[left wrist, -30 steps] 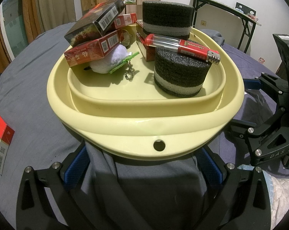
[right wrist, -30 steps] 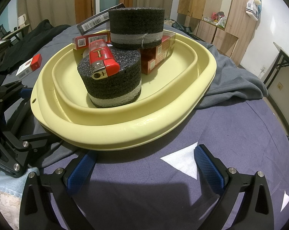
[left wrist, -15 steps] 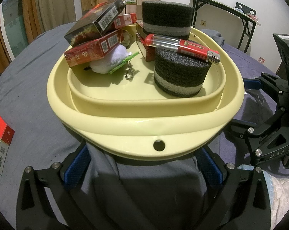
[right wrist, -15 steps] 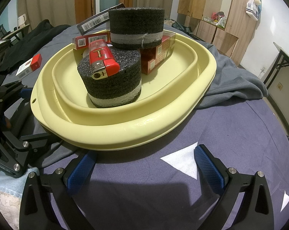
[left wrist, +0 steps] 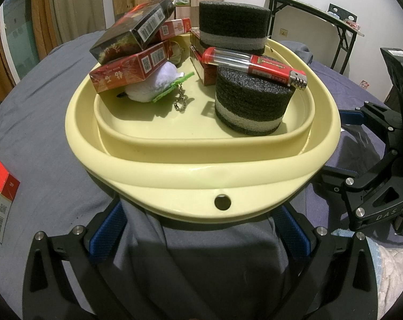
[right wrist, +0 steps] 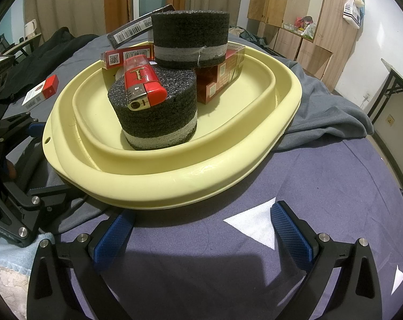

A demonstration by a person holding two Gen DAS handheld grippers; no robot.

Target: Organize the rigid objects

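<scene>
A pale yellow basin (left wrist: pixel 190 184) (right wrist: pixel 174 181) sits on grey cloth just ahead of both grippers. Inside it are two black foam cylinders (left wrist: pixel 251 109) (right wrist: pixel 158 117), a red lighter (left wrist: pixel 265 68) (right wrist: pixel 142 85) lying on the near cylinder, several red and black boxes (left wrist: pixel 129 72) (right wrist: pixel 220 77), and a white plush keychain (left wrist: pixel 153 84). One red-and-white box (left wrist: pixel 1 202) (right wrist: pixel 40 93) lies outside on the cloth. My left gripper (left wrist: pixel 201 229) is open, its fingers under the basin's near rim. Open and holding nothing, my right gripper (right wrist: pixel 201 232) stands close to the rim.
A blue-purple cover (right wrist: pixel 321 186) with white triangles spreads in front of the right gripper. A crumpled grey cloth (right wrist: pixel 329 117) lies beyond the basin. A folding table (left wrist: pixel 316 13) and wooden cabinets (right wrist: pixel 295 13) stand against the walls.
</scene>
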